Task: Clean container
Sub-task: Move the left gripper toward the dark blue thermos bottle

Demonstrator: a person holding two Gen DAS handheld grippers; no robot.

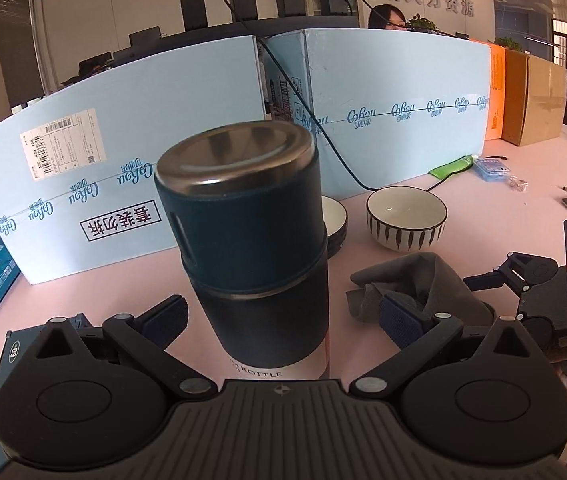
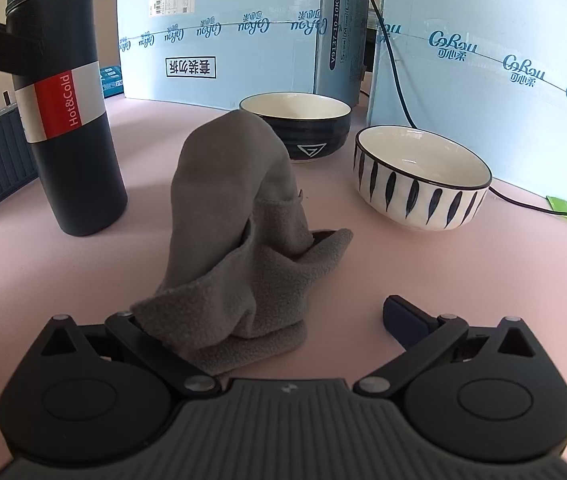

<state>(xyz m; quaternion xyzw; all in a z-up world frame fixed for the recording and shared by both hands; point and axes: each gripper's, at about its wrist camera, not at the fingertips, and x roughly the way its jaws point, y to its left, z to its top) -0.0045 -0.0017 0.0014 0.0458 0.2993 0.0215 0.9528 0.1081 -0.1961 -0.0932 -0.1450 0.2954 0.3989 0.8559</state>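
Note:
A dark navy bottle with a steel top stands upright on the pink table. My left gripper is open, one finger on each side of the bottle and neither touching it. The right wrist view shows the same bottle at the left, with a red "Hot&Cold" label. A grey cloth lies crumpled between the fingers of my open right gripper. It covers the left finger, and the right finger is bare. The cloth lies right of the bottle.
A dark bowl and a white striped bowl stand behind the cloth. Light blue cartons wall off the back, with a black cable running down between them. A green packet, a pen and a blue box lie nearby.

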